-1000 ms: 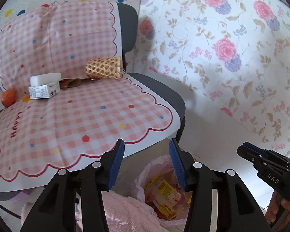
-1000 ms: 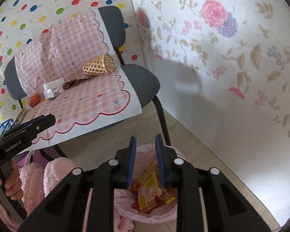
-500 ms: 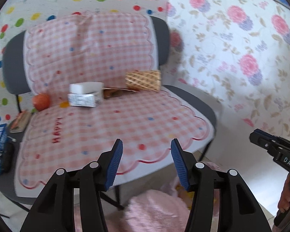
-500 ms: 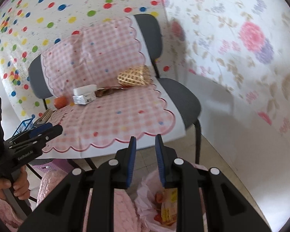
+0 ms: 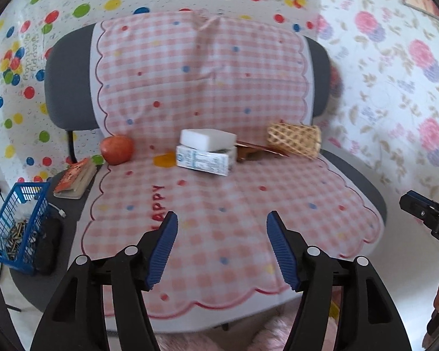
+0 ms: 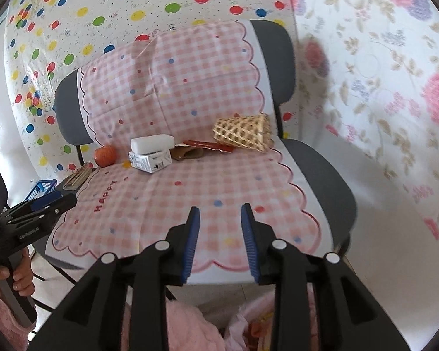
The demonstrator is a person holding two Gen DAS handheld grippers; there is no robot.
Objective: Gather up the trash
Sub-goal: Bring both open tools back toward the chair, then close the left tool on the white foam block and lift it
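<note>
Trash (image 6: 257, 326), crinkled wrappers in a thin pink bag, sits low under the right gripper (image 6: 221, 241), whose ribbed blue pads have just been parting, nothing between them. Left gripper (image 5: 222, 248) likewise has been spreading, empty, over the gingham cloth (image 5: 219, 204). Farther back lie a printed carton (image 5: 205, 159) under a white foam block (image 5: 207, 139), a flattened brown wrapper (image 5: 257, 152) and a woven cone basket (image 5: 294, 139).

front of seat: we've got bare checked cloth (image 5: 219, 234) here, nothing on it
back of seat: apple (image 5: 117, 149), white block on carton (image 5: 203, 159), wrapper (image 5: 257, 150) and woven basket (image 5: 294, 140) in a row
left edge: book (image 5: 76, 175) and blue basket (image 5: 17, 222) crowd us
</note>
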